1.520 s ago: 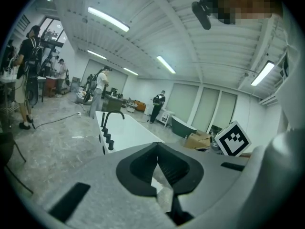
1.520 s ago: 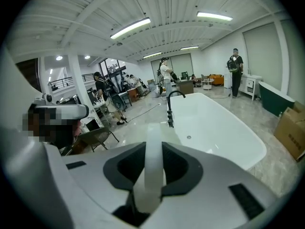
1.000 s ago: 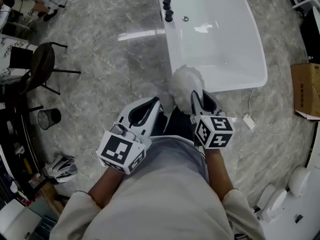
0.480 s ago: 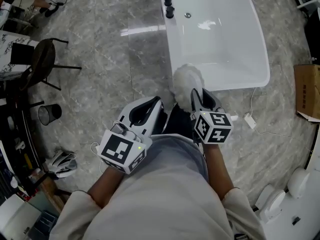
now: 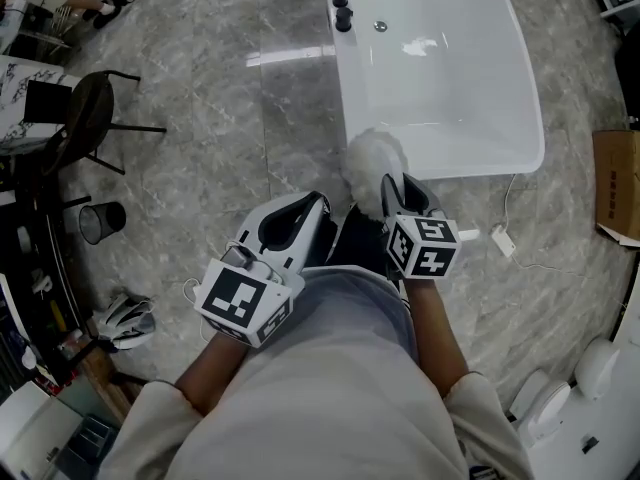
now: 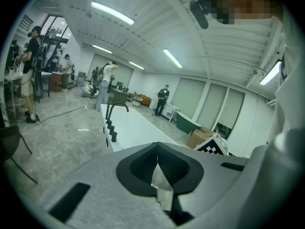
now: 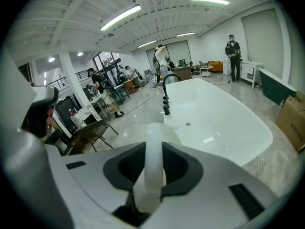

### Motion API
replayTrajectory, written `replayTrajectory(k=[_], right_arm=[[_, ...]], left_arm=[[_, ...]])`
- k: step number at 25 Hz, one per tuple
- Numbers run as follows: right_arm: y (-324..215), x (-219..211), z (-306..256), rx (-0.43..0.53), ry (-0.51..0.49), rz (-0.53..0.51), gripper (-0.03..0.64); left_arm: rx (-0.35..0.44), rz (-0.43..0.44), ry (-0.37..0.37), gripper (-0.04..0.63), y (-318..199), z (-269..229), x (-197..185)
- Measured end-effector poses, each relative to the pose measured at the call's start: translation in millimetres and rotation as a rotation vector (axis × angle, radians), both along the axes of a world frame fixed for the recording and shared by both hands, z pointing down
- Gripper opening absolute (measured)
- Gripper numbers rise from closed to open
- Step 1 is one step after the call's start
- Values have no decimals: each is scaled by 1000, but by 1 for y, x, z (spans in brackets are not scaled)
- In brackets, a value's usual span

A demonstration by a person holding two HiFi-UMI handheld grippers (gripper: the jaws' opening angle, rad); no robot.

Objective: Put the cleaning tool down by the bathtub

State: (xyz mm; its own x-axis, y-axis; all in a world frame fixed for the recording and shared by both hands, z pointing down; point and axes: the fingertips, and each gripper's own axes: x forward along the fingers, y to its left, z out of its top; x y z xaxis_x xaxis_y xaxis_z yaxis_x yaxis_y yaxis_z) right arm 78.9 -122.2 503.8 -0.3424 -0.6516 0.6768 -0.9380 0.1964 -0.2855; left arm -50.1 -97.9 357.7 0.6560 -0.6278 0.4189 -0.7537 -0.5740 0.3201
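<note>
The cleaning tool has a fluffy white head [image 5: 372,163] that hangs just in front of the near end of the white bathtub [image 5: 528,118], above the grey marble floor. My right gripper [image 5: 405,194] is shut on the tool's white handle [image 7: 154,142], which runs straight out between the dark pads toward the bathtub [image 7: 217,120]. My left gripper [image 5: 293,218] stays beside it on the left, over the floor, with its jaws together and nothing in them. The left gripper [image 6: 158,173] shows only a thin slit between its pads in its own view.
Black tap knobs [image 5: 340,3] line the bathtub's left rim. A dark chair [image 5: 85,128] and a black wire bin [image 5: 98,221] stand at the left. A white plug with cable [image 5: 502,240] lies right of my right gripper, with a cardboard box [image 5: 615,183] beyond. People stand far off.
The head view has drifted a little, so the bathtub sits slightly higher in the picture. Both grippers and the tool keep their places relative to each other.
</note>
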Motion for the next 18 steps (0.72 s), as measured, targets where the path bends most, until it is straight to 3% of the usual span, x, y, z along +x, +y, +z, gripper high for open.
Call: replayTrajectory(k=[18], right_arm=[[3, -11, 59, -99, 26, -7, 86]], left_arm=[[-25, -40, -22, 8, 1, 8, -20]])
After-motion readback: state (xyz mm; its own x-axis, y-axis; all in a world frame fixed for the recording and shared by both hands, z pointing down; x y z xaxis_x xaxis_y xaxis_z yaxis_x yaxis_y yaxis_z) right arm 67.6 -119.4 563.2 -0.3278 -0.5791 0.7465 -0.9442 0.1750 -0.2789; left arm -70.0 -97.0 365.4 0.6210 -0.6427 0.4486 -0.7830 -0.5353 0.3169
